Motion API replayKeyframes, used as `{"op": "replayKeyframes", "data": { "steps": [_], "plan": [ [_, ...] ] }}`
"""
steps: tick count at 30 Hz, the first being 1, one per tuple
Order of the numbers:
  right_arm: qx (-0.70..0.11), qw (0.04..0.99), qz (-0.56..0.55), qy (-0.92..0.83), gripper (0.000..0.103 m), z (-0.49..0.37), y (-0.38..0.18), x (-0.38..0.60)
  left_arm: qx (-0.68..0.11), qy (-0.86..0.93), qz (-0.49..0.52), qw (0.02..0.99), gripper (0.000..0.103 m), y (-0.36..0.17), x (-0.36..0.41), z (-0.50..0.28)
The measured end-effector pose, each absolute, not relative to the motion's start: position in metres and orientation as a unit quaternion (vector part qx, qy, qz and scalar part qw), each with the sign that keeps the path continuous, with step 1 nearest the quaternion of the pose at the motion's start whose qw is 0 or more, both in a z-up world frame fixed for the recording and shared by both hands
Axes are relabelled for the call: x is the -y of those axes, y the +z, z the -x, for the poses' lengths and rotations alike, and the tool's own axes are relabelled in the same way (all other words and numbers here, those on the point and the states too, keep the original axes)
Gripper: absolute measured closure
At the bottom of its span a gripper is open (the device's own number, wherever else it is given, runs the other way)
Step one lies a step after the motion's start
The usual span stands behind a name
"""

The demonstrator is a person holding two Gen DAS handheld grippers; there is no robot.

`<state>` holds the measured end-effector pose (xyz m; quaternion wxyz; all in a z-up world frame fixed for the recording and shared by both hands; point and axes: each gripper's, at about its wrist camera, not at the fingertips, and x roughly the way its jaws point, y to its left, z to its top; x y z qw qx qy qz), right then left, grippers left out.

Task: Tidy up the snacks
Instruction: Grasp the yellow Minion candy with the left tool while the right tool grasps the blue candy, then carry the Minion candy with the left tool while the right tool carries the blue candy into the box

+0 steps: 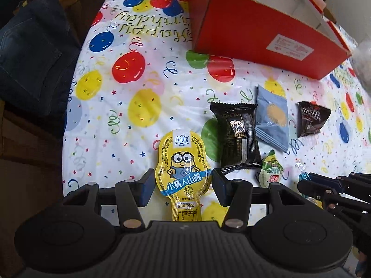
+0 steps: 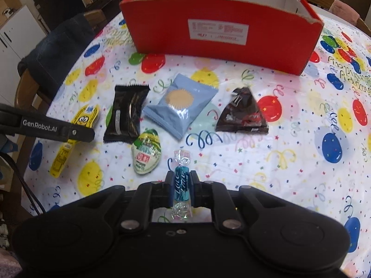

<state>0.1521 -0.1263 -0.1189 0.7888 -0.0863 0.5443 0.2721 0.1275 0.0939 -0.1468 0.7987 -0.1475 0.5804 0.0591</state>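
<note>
- Left wrist view: my left gripper (image 1: 183,184) has its pads pressed on both sides of the yellow cartoon pouch (image 1: 183,162), which lies on the balloon tablecloth (image 1: 129,88). Beyond it I see the black packet (image 1: 238,139), the blue packet (image 1: 272,120), the dark triangular bag (image 1: 311,118) and the open red box (image 1: 262,39).
- Right wrist view: my right gripper (image 2: 181,191) is closed tight on the blue twist-wrapped candy (image 2: 181,183). The green pouch (image 2: 145,154) lies just to its left on the cloth, and the red box stands at the far side.
</note>
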Motion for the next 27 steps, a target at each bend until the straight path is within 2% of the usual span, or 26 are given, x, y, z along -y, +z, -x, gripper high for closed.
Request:
{"op": "replayKeyframes", "data": {
  "steps": [13, 27],
  "plan": [
    [-0.508, 0.813, 0.035, 0.281, 0.092, -0.172, -0.072, 0.147, -0.551, 0.050, 0.188, 0.811, 0.051, -0.108, -0.107, -0.118],
    [-0.453, 0.845, 0.009, 0.285, 0.092, -0.217, -0.024, 0.164, -0.495, 0.025, 0.155, 0.854, 0.051, -0.037, -0.088, -0.143]
  ]
}}
